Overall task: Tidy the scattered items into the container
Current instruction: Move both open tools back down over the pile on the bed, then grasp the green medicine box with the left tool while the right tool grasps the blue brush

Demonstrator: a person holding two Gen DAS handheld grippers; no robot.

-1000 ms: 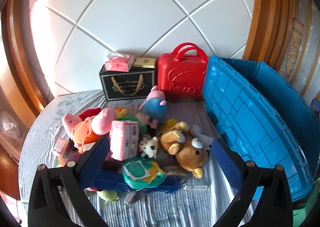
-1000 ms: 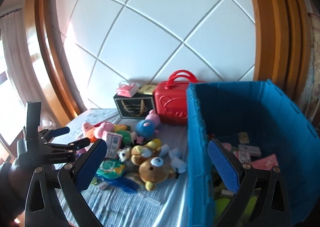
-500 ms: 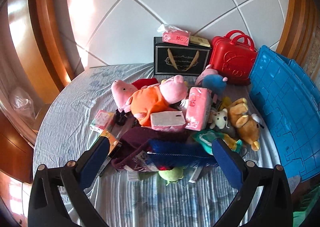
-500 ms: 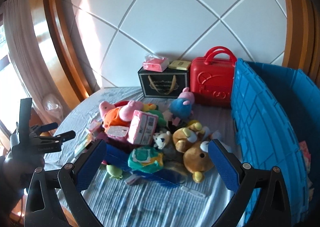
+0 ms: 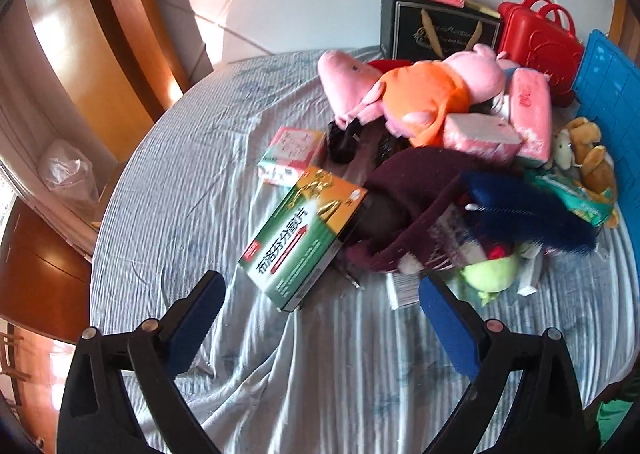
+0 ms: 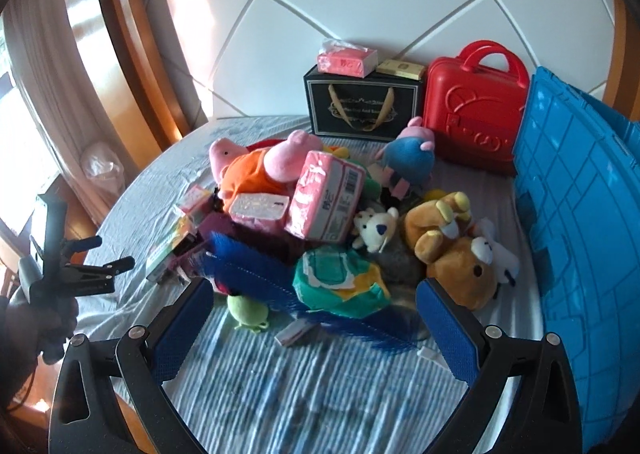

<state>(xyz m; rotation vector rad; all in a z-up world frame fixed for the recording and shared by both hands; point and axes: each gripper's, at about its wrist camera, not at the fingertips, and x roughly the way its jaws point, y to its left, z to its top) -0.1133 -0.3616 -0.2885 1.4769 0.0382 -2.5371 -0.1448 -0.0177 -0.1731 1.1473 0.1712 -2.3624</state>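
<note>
A pile of items lies on the striped cloth. A green and orange medicine box (image 5: 306, 232) lies at its near left edge, just beyond my open, empty left gripper (image 5: 320, 306). Behind it are a pink pig plush in orange (image 5: 424, 94), a maroon cloth (image 5: 416, 190) and a blue feathery item (image 5: 524, 210). My right gripper (image 6: 312, 306) is open and empty, in front of a green pack (image 6: 340, 282), a brown bear plush (image 6: 460, 250) and a pink tissue pack (image 6: 328, 198). The blue container (image 6: 576, 190) stands at the right.
A black gift box (image 6: 364, 106) with a pink tissue pack on top and a red case (image 6: 476, 106) stand at the back against the white wall. A wooden frame curves round the left. The left gripper with the person's hand (image 6: 60, 274) shows at the right wrist view's left edge.
Both grippers swung left, away from the blue container, and came lower and closer to the pile. The medicine box now sits just ahead of the left gripper. Both stayed open.
</note>
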